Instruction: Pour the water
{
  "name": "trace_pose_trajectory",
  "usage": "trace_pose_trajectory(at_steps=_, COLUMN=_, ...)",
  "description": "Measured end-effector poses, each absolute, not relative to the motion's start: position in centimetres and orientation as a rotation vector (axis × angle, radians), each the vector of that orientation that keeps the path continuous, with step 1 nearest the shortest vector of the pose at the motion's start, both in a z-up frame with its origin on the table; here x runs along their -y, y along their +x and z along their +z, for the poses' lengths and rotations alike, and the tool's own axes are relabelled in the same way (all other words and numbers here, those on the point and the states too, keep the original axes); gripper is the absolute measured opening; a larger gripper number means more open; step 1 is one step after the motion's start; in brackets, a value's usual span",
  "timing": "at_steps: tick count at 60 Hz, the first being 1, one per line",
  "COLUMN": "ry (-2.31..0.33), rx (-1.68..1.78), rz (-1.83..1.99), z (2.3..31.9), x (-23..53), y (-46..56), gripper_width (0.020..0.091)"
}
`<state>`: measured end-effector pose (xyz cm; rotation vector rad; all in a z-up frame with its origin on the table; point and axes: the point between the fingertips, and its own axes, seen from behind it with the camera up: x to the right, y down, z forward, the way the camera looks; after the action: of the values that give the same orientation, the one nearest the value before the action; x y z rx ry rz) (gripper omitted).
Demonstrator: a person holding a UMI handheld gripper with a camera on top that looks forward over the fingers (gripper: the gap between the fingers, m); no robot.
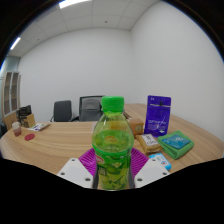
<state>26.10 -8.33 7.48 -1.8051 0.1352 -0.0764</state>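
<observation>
Upright, a clear green-capped plastic bottle [113, 140] sits clamped between the fingers [113, 172] over a wooden table [60, 135].

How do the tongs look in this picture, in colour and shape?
Of the tongs only the two fingers show. Each has a pale, whitish angular outer body and a magenta pad on its inner face. The green-capped bottle hides most of the pads. No cables, markings or sleeve are visible.
</observation>
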Motion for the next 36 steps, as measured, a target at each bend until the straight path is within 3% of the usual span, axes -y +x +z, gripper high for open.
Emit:
trace_pose_trajectory(at_steps=5, ry=-1.790, rx=-0.115, rz=-0.116, z=7.6, x=8.1, y=26.4, gripper_width=0.0349)
trace_pose_trajectory(at_steps=21, ry=-1.847, rx=0.033, rz=-0.314, z=8.1, x=6.8, y=24.7, gripper_width=0.0349)
trace_pose_trajectory(at_steps=36, ry=-1.863, rx=0.339, rz=-0.493, z=13.4, x=1.3, y=11.7, gripper_width=0.0348)
